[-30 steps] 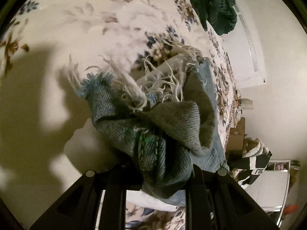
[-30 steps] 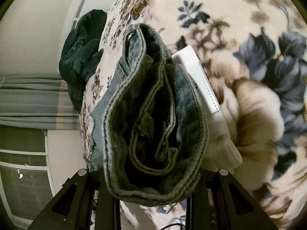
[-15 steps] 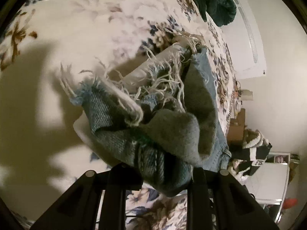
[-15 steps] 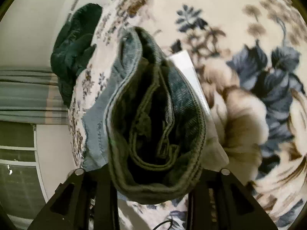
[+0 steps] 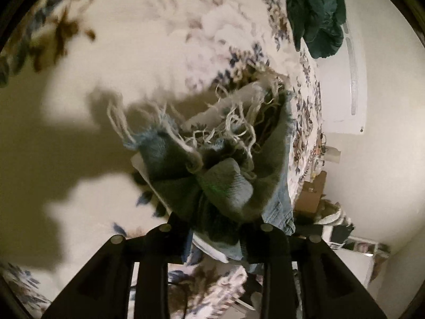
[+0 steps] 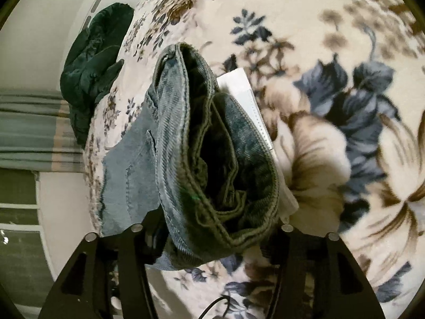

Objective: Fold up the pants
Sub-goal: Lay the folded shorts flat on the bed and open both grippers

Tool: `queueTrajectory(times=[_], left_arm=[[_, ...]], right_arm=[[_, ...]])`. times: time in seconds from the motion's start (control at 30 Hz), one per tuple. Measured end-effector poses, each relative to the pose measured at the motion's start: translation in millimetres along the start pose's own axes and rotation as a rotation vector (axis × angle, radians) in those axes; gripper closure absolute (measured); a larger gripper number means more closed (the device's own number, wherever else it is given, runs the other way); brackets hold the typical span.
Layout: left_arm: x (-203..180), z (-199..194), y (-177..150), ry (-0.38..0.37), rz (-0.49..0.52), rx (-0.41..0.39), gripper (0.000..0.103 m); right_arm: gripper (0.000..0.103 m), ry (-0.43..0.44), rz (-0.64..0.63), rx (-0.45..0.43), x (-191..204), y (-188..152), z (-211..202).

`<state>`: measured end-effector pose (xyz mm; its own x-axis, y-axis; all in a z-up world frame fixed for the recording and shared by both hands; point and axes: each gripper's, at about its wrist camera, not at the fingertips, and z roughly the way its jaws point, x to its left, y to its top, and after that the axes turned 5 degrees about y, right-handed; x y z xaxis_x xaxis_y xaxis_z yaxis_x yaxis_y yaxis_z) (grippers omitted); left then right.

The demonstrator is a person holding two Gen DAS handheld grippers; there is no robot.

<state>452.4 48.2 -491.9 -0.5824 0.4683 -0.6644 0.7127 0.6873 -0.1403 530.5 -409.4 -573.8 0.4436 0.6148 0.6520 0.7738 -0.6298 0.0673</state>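
I've got the left gripper [image 5: 216, 228] clamped on the frayed hem end of the pants [image 5: 223, 186], denim bunched up between the fingers [image 5: 175, 228] and spilling forward over them. White fringe threads [image 5: 231, 127] stick out past the bunch, blurry in this view. Right gripper [image 6: 212, 228] is clamped on the waistband end of the same pants [image 6: 212, 159], the band [image 6: 170, 143] folded into a loop that opens toward the camera, seams visible inside. From both views the pants are lifted at the ends with the rest draped down onto the floral bedspread [image 6: 332, 106]. A white flat item [image 6: 247, 98] lies under the pants on the spread; I can't tell what it is. Hard shadows [image 5: 53, 146] fall on the spread left of the hem in the left view. Further out, a dark green garment [image 6: 93, 71] sits heaped at the bed's far edge, also seen in the left view [image 5: 316, 13]. Beyond that, in the right view, a striped curtain [image 6: 32, 133] and a window [image 6: 18, 228]; in the left view, a white wall [image 5: 377, 146] and clutter [image 5: 332, 226] by the bed's side.
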Motion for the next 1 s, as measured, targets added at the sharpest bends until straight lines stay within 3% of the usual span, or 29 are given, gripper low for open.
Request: queueTrajectory(times=[0.1,0.17,0.23,0.37,0.5,0.6,0.67,1.0], left_arm=[[-9,-3,-3,0.085,0.074,-0.012,0.068],[-15,-4,-6,0.166,0.143,-0.024,0.061],[-22,-6,-9,0.242,0.24,-0.043,0.056],[-48,-13,-24,0.439,0.503,-0.121,0.03],[-76,-26,-41,0.569,0.738,-0.189,0.029],[-93,-43,-51,0.598,0.829,-0.218,0.027],[-106,-52,-57,0.607,0.88,-0.229,0.018],[-170,-135,-118,0.596,1.016,-0.329,0.018]], right_arm=[[0.026,-0.064,-0.019,-0.033,0,-5,-14],[0.013,-0.125,-0.037,-0.054,2,-7,-21],[0.009,-0.204,-0.091,-0.084,10,-11,-29],[0.005,-0.403,-0.242,-0.141,38,-28,-41],[0.003,-0.554,-0.382,-0.196,74,-55,-51],[0.003,-0.618,-0.447,-0.228,102,-78,-66],[0.003,-0.624,-0.456,-0.245,117,-90,-77],[0.003,-0.587,-0.455,-0.348,185,-142,-182]])
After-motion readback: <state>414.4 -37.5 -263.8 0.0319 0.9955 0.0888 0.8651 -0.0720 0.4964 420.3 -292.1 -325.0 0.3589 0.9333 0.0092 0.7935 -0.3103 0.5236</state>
